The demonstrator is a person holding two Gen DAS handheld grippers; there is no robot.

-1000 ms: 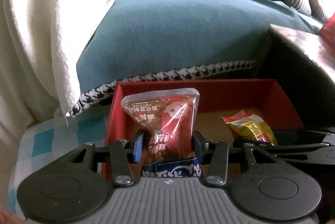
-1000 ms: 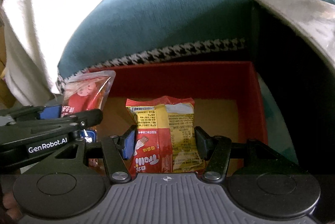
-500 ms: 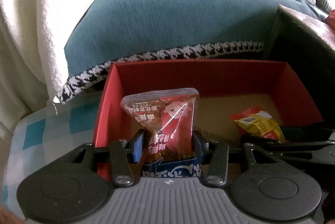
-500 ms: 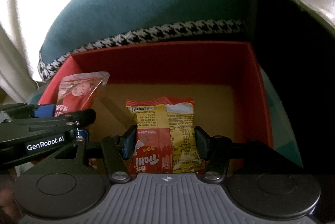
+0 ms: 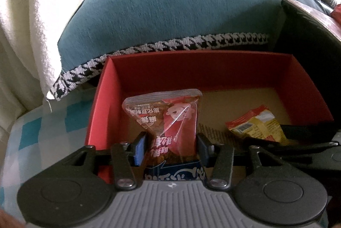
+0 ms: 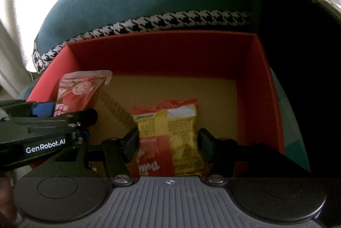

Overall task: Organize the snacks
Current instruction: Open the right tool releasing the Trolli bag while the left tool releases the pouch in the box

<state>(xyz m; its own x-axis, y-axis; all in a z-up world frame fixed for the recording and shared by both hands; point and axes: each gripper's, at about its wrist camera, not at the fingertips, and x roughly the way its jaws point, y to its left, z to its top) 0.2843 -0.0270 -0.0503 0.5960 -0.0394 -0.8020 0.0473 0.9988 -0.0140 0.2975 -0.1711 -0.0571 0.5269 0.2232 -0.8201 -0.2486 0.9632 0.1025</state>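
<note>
A red box [image 5: 102, 100] with a brown cardboard floor lies open below both grippers; it also shows in the right wrist view [image 6: 262, 78]. My left gripper [image 5: 170, 148] is shut on a clear-and-red snack packet [image 5: 170, 119], held over the box's left part; the packet also shows in the right wrist view [image 6: 78, 89]. My right gripper [image 6: 168, 142] is shut on a yellow-and-red snack packet [image 6: 170, 127], held over the box's floor. That packet appears at the right in the left wrist view [image 5: 255, 125].
A teal cushion with a houndstooth trim [image 5: 170, 14] sits just behind the box. A white blanket [image 5: 25, 25] hangs at the left. A dark table edge [image 5: 309, 21] rises at the right. The box rests on a blue-checked surface [image 5: 42, 132].
Both grippers have moved forward and down over the box with their packets; the box now fills more of each view.
</note>
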